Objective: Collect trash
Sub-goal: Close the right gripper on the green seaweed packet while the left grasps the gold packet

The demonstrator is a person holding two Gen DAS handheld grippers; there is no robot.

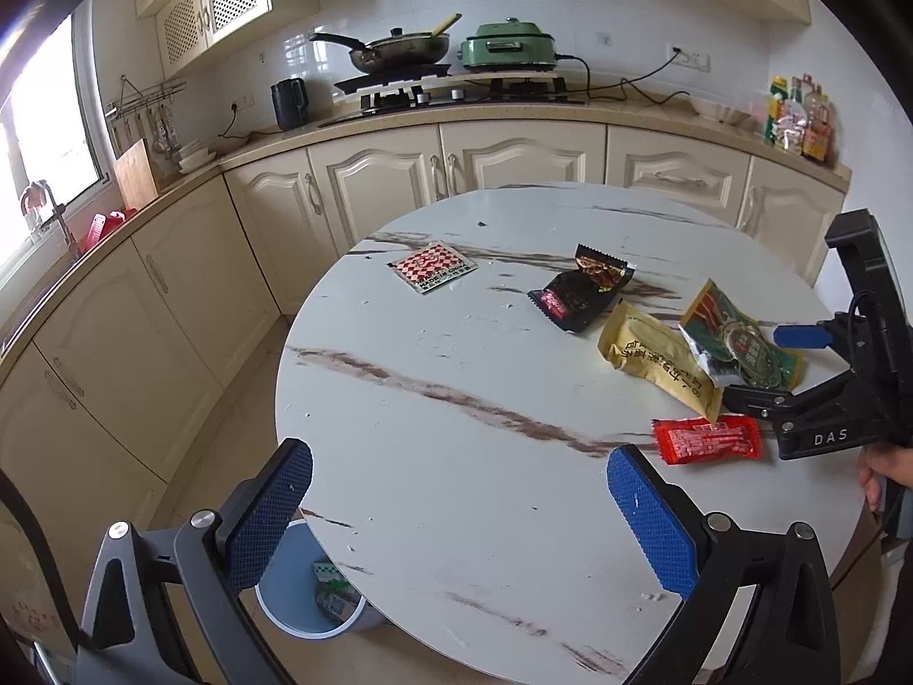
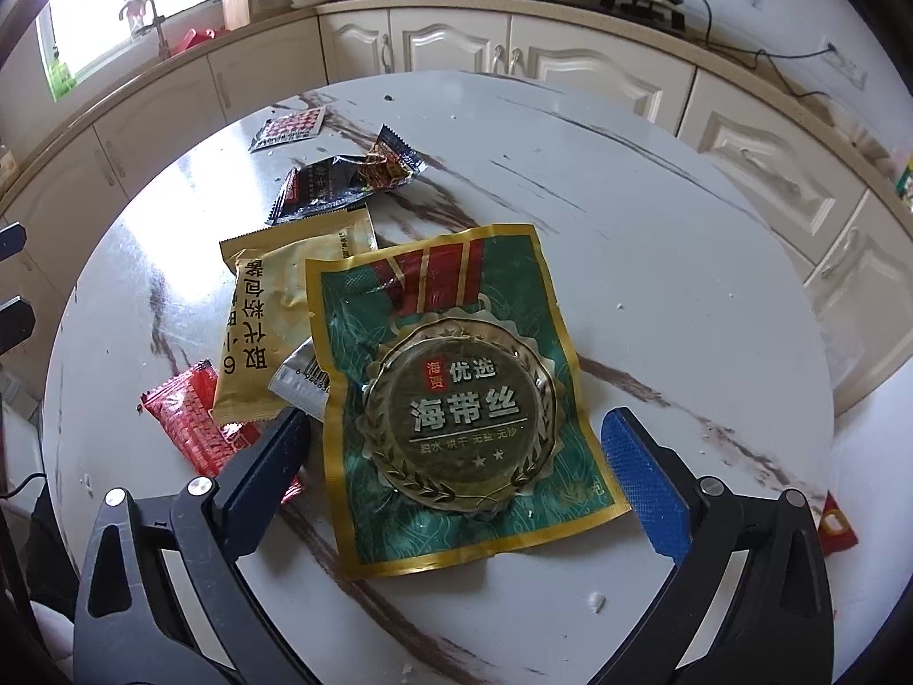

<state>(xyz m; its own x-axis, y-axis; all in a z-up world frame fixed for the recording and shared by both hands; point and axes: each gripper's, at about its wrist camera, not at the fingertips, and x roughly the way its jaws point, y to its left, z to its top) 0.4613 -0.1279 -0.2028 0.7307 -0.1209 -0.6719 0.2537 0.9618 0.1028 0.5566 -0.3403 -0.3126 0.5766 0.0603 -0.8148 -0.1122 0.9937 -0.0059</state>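
Note:
Several wrappers lie on the round marble table [image 1: 456, 377]. A green seaweed packet [image 2: 456, 399] lies between the fingers of my open right gripper [image 2: 456, 462], which hovers just above it; it also shows in the left wrist view [image 1: 742, 337]. A yellow packet [image 2: 274, 308], a red wrapper [image 2: 188, 422], a black wrapper [image 2: 336, 182] and a checkered sachet [image 2: 291, 127] lie to the left and beyond. My left gripper [image 1: 456, 508] is open and empty over the table's near edge. A blue-grey bin [image 1: 319, 599] with some trash stands on the floor below it.
Cream kitchen cabinets [image 1: 399, 182] curve around behind the table. The counter holds a stove with a pan [image 1: 399, 48], a green cooker [image 1: 508, 45] and bottles [image 1: 799, 114]. A small red wrapper [image 2: 834, 525] lies at the table's right edge.

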